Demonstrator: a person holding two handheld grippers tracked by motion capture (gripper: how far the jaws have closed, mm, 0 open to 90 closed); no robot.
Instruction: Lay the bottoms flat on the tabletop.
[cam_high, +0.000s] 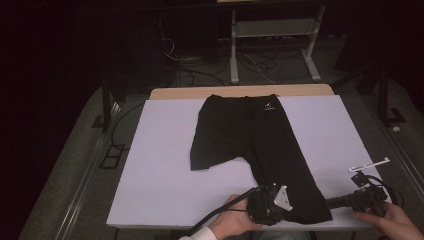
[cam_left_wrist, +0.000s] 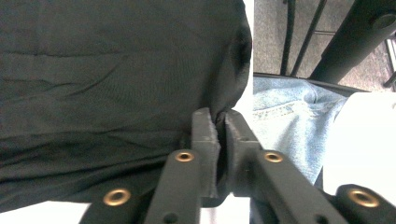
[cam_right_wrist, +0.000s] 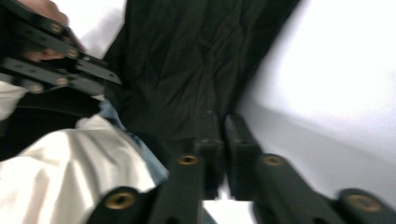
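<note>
Now both claws nearly shut: left claw pinching the black shorts' hem, right claw likewise.

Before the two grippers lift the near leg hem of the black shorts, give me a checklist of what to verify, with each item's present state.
1. Left gripper has cloth between its jaws: ok; a fold of the black fabric shorts sits pinched at the tips.
2. Right gripper has cloth between its jaws: cannot tell; the jaws stand nearly together at the hem's edge, and the picture is blurred.
3. Both grippers at the same leg hem: ok; they flank the near hem in the high view.
4. Shorts lie flat: ok, apart from light wrinkles.
5. Waistband on the white table top: ok; it lies near the far edge.
6. White plastic strip clear of the shorts: ok.
</note>
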